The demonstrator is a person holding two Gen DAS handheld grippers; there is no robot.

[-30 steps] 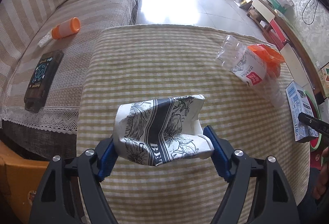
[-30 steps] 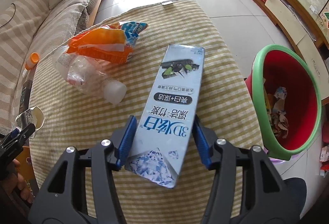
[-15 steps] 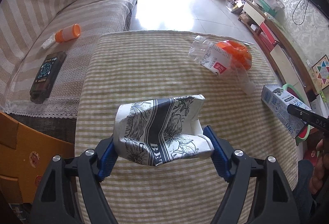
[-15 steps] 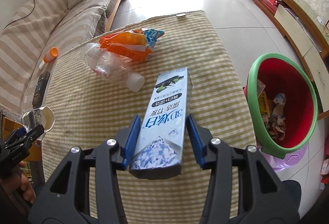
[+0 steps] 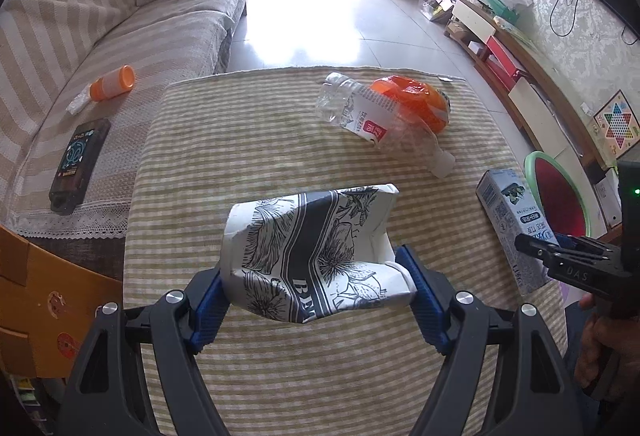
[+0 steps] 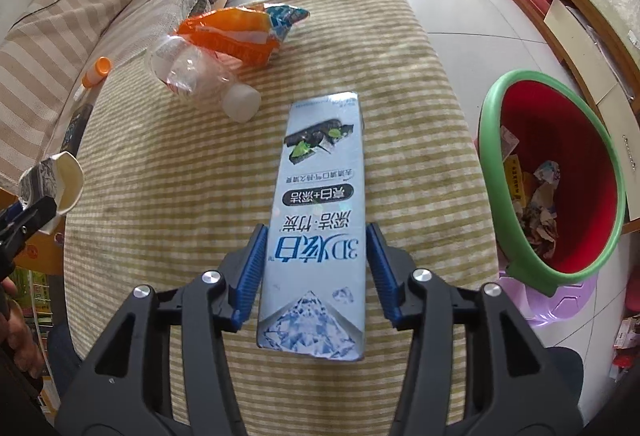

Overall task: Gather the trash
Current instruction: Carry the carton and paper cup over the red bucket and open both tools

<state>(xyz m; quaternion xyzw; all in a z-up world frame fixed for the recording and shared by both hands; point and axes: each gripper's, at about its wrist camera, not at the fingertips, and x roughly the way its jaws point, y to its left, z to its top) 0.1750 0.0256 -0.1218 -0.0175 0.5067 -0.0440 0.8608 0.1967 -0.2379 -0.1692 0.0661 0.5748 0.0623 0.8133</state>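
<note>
My left gripper (image 5: pixel 316 284) is shut on a crushed black-and-white paper cup (image 5: pixel 316 252) and holds it above the striped table (image 5: pixel 248 140). The cup also shows at the left of the right wrist view (image 6: pixel 56 184). My right gripper (image 6: pixel 316 268) is shut on a long silver-blue toothpaste box (image 6: pixel 320 212), held above the table; the box also shows in the left wrist view (image 5: pixel 516 220). A crushed clear plastic bottle (image 5: pixel 372 116) and an orange snack bag (image 5: pixel 416 104) lie at the table's far side.
A red bin with a green rim (image 6: pixel 560 176) stands on the floor right of the table, with paper scraps inside. A striped sofa (image 5: pixel 100 48) on the left holds an orange-capped tube (image 5: pixel 108 86) and a dark phone (image 5: pixel 80 160). A wooden chair (image 5: pixel 44 300) is at lower left.
Both grippers have risen and pulled back from the table, each still holding its item. The box came up off the cloth, and the bottle and bag look farther away.
</note>
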